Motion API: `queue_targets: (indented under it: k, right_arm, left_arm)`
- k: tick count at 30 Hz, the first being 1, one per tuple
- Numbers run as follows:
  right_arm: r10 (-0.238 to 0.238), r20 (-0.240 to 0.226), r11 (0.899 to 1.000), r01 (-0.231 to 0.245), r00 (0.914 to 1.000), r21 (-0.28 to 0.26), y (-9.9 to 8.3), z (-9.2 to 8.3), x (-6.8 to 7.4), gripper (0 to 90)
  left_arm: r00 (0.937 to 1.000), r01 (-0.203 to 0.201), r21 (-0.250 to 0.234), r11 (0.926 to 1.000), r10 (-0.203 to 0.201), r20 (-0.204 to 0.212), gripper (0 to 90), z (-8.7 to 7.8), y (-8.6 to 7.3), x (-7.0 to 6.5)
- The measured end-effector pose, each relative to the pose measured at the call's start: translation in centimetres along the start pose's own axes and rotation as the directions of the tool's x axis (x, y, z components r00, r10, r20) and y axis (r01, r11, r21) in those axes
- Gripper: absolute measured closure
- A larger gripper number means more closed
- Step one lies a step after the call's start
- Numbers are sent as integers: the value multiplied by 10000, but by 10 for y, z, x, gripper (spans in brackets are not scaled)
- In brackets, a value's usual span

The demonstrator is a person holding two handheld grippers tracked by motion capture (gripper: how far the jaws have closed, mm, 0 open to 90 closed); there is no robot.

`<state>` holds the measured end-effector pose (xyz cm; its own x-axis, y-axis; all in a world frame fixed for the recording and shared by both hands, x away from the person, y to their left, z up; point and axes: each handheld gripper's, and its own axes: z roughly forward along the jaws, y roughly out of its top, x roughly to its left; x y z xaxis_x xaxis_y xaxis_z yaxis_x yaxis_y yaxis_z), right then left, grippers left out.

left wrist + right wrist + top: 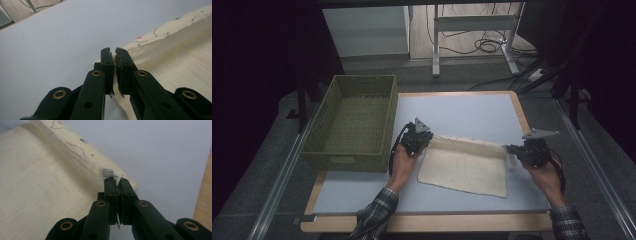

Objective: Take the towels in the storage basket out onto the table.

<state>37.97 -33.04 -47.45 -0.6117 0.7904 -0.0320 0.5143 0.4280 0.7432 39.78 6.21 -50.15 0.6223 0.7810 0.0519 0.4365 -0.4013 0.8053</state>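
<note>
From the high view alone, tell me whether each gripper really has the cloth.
Observer: The left gripper is shut on the cloth's corner, seen in its own view.
Operator: Now the right one.
Observer: The right gripper is shut on the other corner, right by a white printed label.
Operator: Report anything on the folded-over edge.
Observer: Small coloured stitching runs along it, in both gripper views.
</note>
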Motion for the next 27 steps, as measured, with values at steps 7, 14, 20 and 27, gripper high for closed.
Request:
queue_targets:
  k: [7, 14, 20, 27]
  right_arm:
    - [-211, -375, 9996, 205, 9991, -168, -27, -21, 21, 865]
    - [-484, -917, 9985, 459, 9946, -294, -48, -37, 40, 865]
    - [-560, -1198, 9983, 536, 9912, -229, -59, -44, 50, 861]
    - [-549, -1634, 9985, 553, 9850, -21, -73, -46, 64, 857]
  left_arm:
    - [9963, -165, -184, 9997, 180, 842, 843, -25, -27, -13]
    - [9903, -319, -156, 9994, 338, 1347, 842, -42, -43, -21]
    - [9867, -492, -44, 9988, 493, 1548, 838, -51, -58, -28]
    - [9833, -790, 305, 9964, 729, 1669, 809, -56, -70, -35]
